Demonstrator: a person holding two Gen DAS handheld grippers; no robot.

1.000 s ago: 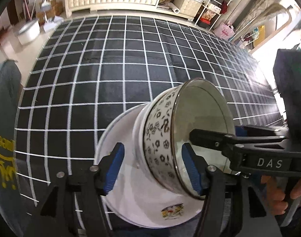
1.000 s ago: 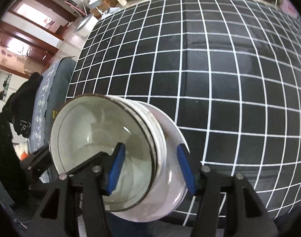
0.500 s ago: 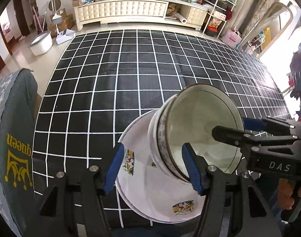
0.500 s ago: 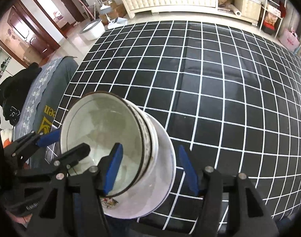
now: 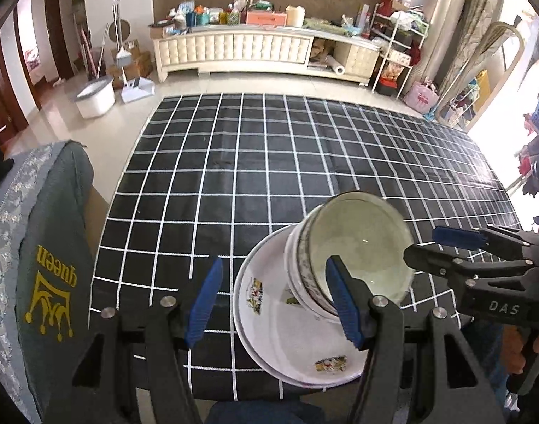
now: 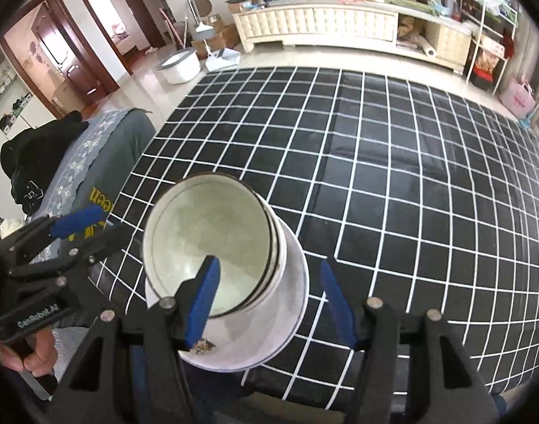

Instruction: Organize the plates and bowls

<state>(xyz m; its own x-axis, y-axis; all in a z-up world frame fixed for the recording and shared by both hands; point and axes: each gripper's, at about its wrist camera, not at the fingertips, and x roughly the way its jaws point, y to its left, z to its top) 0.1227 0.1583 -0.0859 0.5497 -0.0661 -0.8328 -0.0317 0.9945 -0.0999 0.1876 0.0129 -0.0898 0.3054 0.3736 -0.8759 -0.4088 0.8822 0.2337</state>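
Observation:
A stack of white bowls (image 5: 357, 258) with a dark flower pattern stands on stacked white plates (image 5: 269, 318) with small pictures, at the near edge of the black checked table (image 5: 269, 176). My left gripper (image 5: 273, 300) is open and empty, above and in front of the stack. My right gripper (image 6: 265, 300) is open and empty too, above the bowls (image 6: 212, 247) and plates (image 6: 287, 318). Each gripper shows in the other's view: the right gripper (image 5: 442, 243) right of the bowls, the left gripper (image 6: 82, 226) left of them.
A chair with a grey cover (image 5: 39, 282) marked "queen" stands at the table's left side. A cream cabinet (image 5: 262, 53) with clutter stands against the far wall. A white tub (image 5: 94, 97) sits on the floor.
Both grippers have pulled back and up from the stack. The bowls and plates look smaller and farther; they have not moved on the table.

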